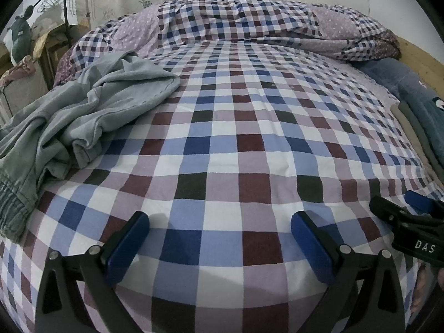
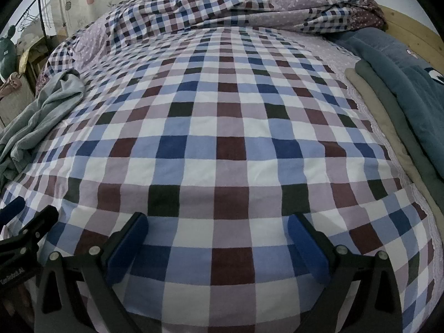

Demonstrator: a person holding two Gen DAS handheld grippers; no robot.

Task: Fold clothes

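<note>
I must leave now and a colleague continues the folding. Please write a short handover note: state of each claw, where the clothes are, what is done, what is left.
Left claw: open, holds nothing, over the near edge of the checked bed sheet.
Right claw: open, holds nothing, beside the left one.
Grey garment: crumpled at the left side of the bed, not yet folded and not gripped.
Folded clothes: stacked along the right edge.
Done: apparently the stack at the right.
Left: pull the grey garment to the middle, spread it flat, fold it, probably add it to the stack.

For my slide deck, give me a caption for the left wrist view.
Open left claw above the checked bedsheet, crumpled grey garment lying unfolded at left.
</note>
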